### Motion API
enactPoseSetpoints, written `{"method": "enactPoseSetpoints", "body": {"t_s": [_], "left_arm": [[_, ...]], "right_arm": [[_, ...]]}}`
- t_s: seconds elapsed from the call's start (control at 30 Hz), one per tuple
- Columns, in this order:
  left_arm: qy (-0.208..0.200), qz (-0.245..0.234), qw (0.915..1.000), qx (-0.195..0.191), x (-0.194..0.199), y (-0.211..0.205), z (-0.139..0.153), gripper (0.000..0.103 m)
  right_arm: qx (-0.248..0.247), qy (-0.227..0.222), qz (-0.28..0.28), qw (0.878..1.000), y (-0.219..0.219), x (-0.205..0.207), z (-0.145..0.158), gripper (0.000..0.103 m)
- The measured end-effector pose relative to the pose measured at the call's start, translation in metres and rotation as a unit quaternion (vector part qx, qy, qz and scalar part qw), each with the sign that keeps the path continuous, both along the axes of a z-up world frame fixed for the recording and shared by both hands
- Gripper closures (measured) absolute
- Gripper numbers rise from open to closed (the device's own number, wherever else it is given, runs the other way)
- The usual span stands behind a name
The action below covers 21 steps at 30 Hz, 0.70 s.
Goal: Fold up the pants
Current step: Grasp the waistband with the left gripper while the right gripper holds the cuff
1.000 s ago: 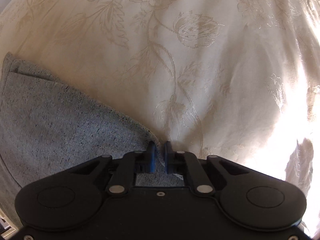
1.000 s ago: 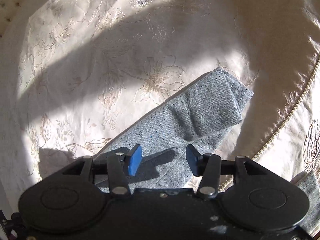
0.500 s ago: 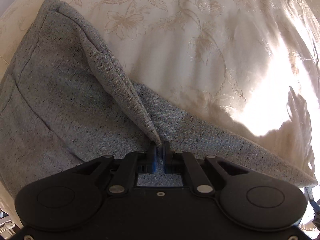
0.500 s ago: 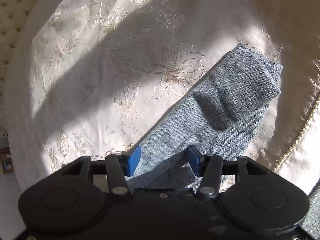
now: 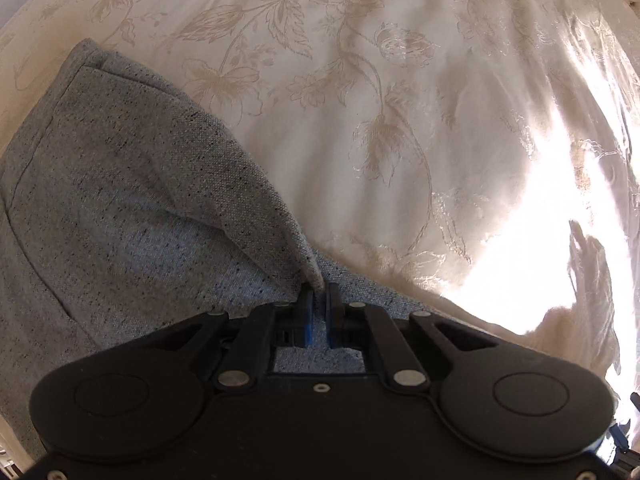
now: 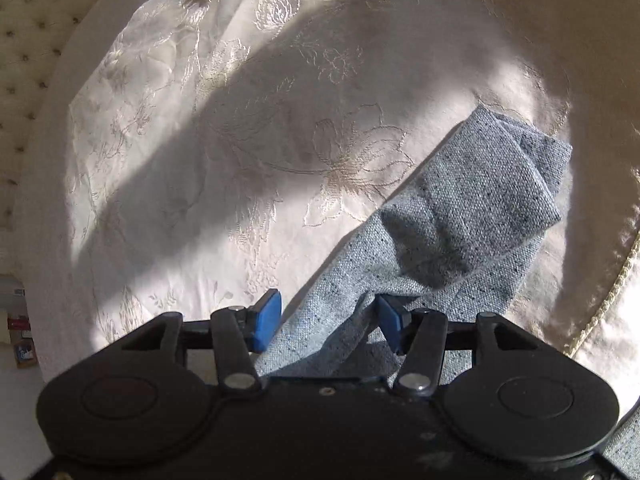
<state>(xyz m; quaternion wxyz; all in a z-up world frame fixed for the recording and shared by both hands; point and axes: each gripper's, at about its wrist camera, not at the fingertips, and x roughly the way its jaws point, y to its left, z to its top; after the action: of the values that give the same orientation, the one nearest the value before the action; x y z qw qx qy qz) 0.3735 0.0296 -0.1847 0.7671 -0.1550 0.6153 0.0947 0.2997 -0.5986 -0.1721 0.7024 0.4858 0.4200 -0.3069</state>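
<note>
While the pants [image 5: 132, 208] lie spread on a bed covered by a cream bedspread [image 5: 400, 120] with embroidered flowers, the left hand-held gripper [image 5: 318, 312] has its blue pads pressed almost together on a raised edge of the grey cloth, pinching a ridge that runs up and away from the fingertips. That pinch seems meant to lift one layer free of the layer beneath, so it can be carried over as a fold. The right hand-held gripper [image 6: 326, 318] stands wide, its blue pads well apart on either side of a leg of the pants [image 6: 460, 232]; the cloth lies between the pads, with the right-hand pad at or against a fold, and nothing is clamped. Placed so, it looks ready either to close on that leg or to hold it down. The fabric is a speckled blue-grey weave, soft and limp to judge by its sag. In the right wrist view the far end of the leg is already doubled back on itself into a thick, loose flap. A corded edge [image 6: 608, 280] of the bedspread runs near it, and a tufted headboard [image 6: 28, 40] shows at upper left.
</note>
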Motion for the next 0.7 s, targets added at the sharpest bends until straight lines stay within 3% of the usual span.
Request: {"method": "enactPoseSetpoints", "body": {"t_s": [0.07, 0.17, 0.4, 0.5, 0.6, 0.7], "left_arm": [[-0.005, -0.003, 1.0000, -0.004, 0.008, 0.000, 0.000, 0.096], [0.012, -0.006, 0.9999, -0.001, 0.016, 0.000, -0.008, 0.096], [0.023, -0.003, 0.9997, -0.006, 0.026, 0.002, -0.019, 0.096], [0.025, -0.004, 0.9997, -0.008, 0.037, -0.001, -0.026, 0.096], [0.027, -0.007, 0.9996, -0.006, 0.042, -0.003, -0.026, 0.096], [0.030, -0.015, 0.9994, -0.002, 0.045, -0.007, -0.024, 0.096]], "right_arm": [[-0.025, -0.010, 0.017, 1.000, 0.000, 0.007, 0.007, 0.049], [-0.008, 0.021, 0.032, 0.999, 0.000, 0.013, 0.004, 0.049], [0.002, 0.041, -0.007, 0.999, 0.002, -0.021, 0.012, 0.047], [-0.004, 0.060, 0.013, 0.998, 0.003, -0.020, 0.001, 0.050], [-0.016, 0.062, 0.018, 0.998, -0.002, -0.007, -0.006, 0.063], [-0.030, 0.073, 0.033, 0.996, -0.004, 0.011, -0.005, 0.065]]}}
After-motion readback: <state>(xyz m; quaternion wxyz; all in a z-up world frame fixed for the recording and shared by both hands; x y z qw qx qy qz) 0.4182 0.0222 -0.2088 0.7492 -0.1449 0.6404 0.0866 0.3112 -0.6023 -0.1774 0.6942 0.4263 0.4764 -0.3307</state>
